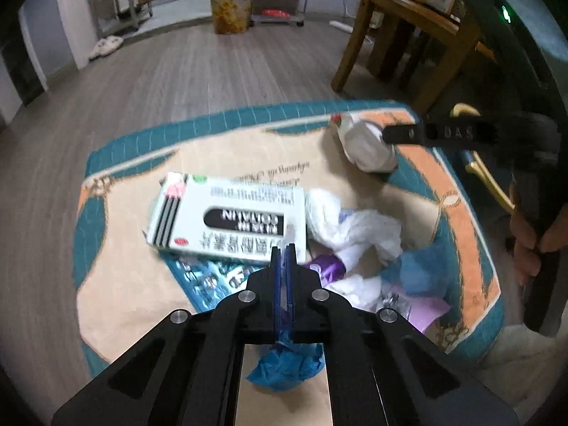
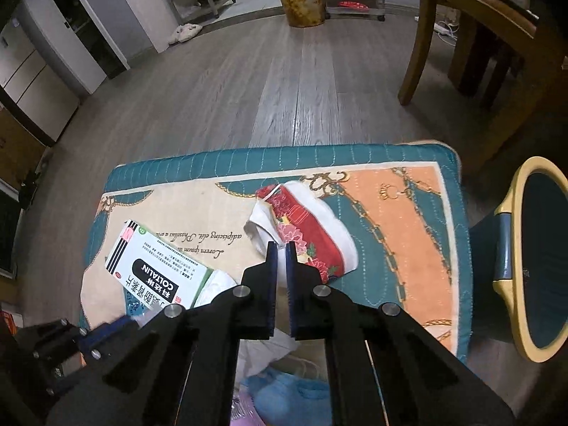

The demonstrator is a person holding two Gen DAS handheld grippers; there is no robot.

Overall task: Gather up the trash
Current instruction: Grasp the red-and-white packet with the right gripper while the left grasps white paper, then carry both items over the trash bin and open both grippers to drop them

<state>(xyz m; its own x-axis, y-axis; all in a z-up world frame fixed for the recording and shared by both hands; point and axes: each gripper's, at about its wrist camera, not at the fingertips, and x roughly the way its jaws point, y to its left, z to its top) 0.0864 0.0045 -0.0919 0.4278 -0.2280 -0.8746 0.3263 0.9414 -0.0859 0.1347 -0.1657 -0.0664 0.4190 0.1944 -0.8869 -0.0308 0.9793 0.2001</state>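
Trash lies on a patterned cushion [image 1: 117, 248]. My left gripper [image 1: 284, 248] is shut on a crumpled blue piece [image 1: 287, 362] that hangs between and below its fingers. Ahead of it lie a white COLTALIN box [image 1: 227, 216], white crumpled plastic [image 1: 355, 227] and a purple wrapper [image 1: 328, 266]. My right gripper [image 2: 281, 248] is nearly closed and empty, just above a red-and-white floral packet [image 2: 305, 234]; it also shows in the left wrist view [image 1: 362, 142], with the right gripper's fingers [image 1: 404, 134] beside it. The box [image 2: 156, 269] lies left of the right gripper.
A teal bin with a yellow rim [image 2: 532, 262] stands right of the cushion [image 2: 408, 213]. A wooden chair [image 2: 472, 35] stands beyond it. A full patterned waste bin [image 1: 230, 9] and slippers [image 1: 106, 46] are at the far side of the wood floor.
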